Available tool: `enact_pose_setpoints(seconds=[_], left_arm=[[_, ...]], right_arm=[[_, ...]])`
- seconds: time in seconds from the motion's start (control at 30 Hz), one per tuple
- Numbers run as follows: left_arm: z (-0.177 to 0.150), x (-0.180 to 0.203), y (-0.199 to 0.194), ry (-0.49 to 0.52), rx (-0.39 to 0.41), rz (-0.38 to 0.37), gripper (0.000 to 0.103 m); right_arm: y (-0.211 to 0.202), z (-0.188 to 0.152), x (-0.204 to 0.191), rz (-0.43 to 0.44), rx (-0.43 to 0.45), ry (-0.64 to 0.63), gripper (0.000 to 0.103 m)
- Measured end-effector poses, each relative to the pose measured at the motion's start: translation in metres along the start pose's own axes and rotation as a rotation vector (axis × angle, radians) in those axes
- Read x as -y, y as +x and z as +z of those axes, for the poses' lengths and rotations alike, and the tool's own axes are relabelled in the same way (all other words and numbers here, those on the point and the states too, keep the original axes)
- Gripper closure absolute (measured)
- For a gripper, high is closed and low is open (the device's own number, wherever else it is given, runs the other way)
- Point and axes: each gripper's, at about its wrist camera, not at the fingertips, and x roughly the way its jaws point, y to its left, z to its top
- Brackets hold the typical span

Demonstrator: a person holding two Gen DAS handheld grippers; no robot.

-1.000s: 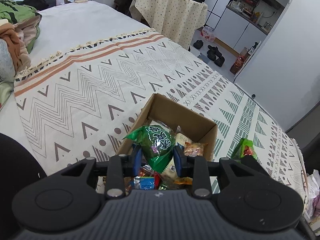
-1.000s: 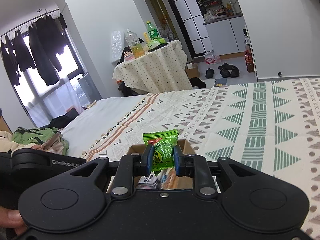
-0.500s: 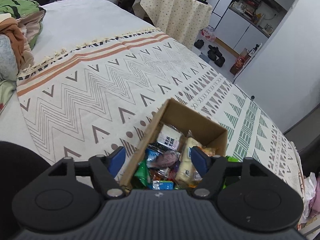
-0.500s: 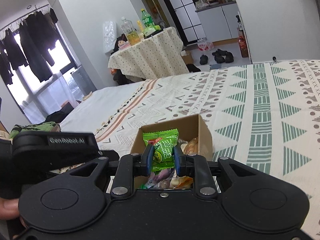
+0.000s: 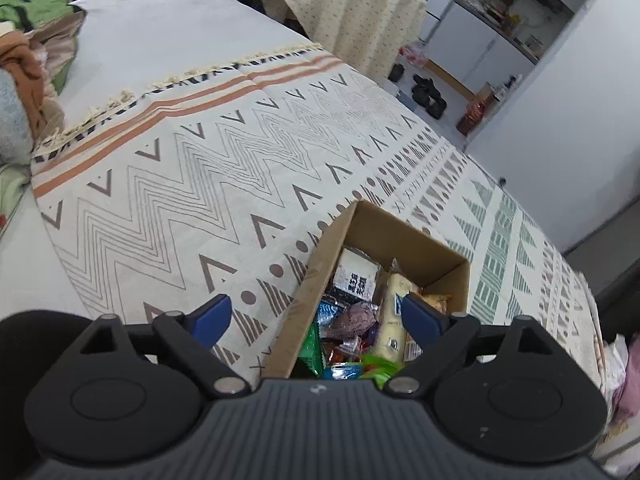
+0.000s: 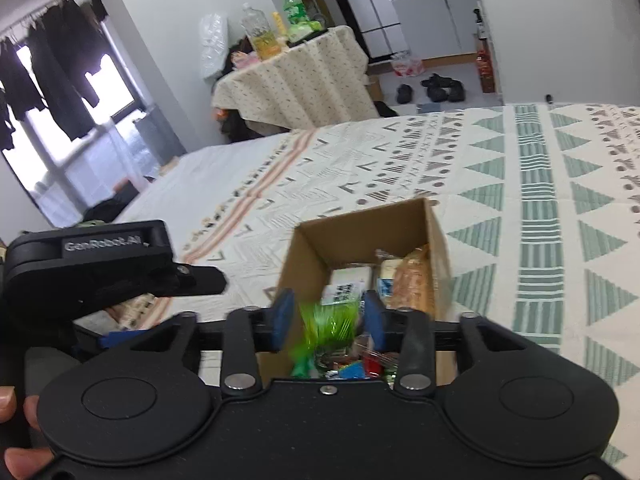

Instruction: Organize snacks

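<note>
The cardboard box [image 5: 320, 280] is sitting on the patterned blanket [image 5: 224, 168], which is lying across the bed [image 5: 160, 40]. Snack packets [image 5: 360, 320] are lying piled inside the box. The left claw [image 5: 316, 316] is hanging over the box's near end, one finger outside its left wall and the other above the packets. The right claw [image 6: 329, 320] is hovering above the same box, a blurred green packet [image 6: 324, 328] lying between its spread fingers, apart from both. Left of the right claw, the left claw is sitting beside the box. Beyond the bed, the table [image 6: 296, 80] is carrying bottles [image 6: 256, 32]; shoes [image 6: 436, 88] are lying on the floor to its right.
</note>
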Motion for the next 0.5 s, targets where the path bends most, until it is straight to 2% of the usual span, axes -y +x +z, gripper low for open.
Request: enact_pose_setpoints(seconds=[0.1, 0.17, 0.37, 0.5], left_arm=[[0.001, 0.005, 0.002, 0.048, -0.024, -0.004, 0.008], [0.000, 0.010, 0.001, 0.081, -0.032, -0.008, 0.007], [-0.008, 0.023, -0.005, 0.155, -0.043, -0.025, 0.006], [-0.017, 0.029, -0.013, 0.189, -0.044, -0.043, 0.001]], right_arm=[[-0.011, 0.002, 0.002, -0.049, 0.007, -0.003, 0.054], [-0.019, 0.003, 0.006, -0.086, 0.013, 0.012, 0.047], [-0.041, 0.000, 0.015, -0.168, 0.033, 0.041, 0.039], [-0.056, -0.002, 0.022, -0.200, 0.046, 0.075, 0.035]])
